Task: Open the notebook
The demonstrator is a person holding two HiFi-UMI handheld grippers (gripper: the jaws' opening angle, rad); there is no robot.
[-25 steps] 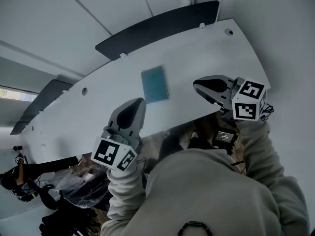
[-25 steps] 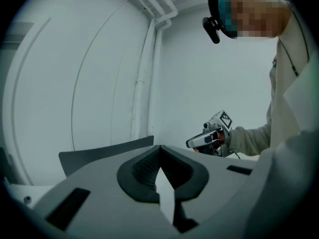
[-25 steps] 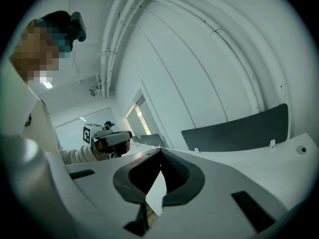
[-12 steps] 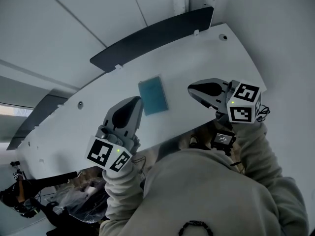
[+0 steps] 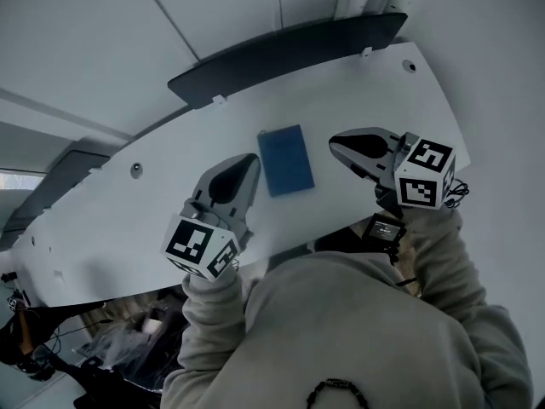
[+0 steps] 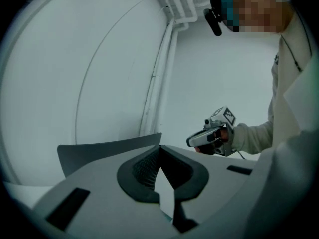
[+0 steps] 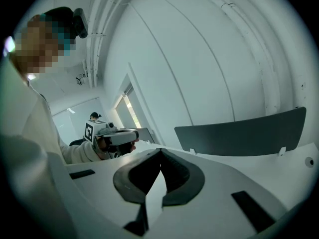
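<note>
A closed blue notebook (image 5: 285, 160) lies flat on the white table (image 5: 375, 92), near its middle. My left gripper (image 5: 249, 160) hovers just left of the notebook, its tip level with the cover's left edge. My right gripper (image 5: 334, 142) hangs just right of the notebook, pointing toward it. Both are shut with nothing between the jaws. The left gripper view shows its own jaws (image 6: 159, 148) meeting at the tip and the right gripper (image 6: 212, 136) beyond. The right gripper view shows its jaws (image 7: 160, 152) closed and the left gripper (image 7: 117, 136). Neither gripper view shows the notebook.
A dark grey panel (image 5: 289, 49) stands along the table's far edge, against a white wall. Round holes (image 5: 135, 169) mark the table top. The table's near edge runs just under both hands. A small black device (image 5: 385, 228) hangs at my waist.
Both grippers have moved forward over the table and now flank the notebook more closely. The left tip has come up beside the cover's left edge. The jaws stay shut.
</note>
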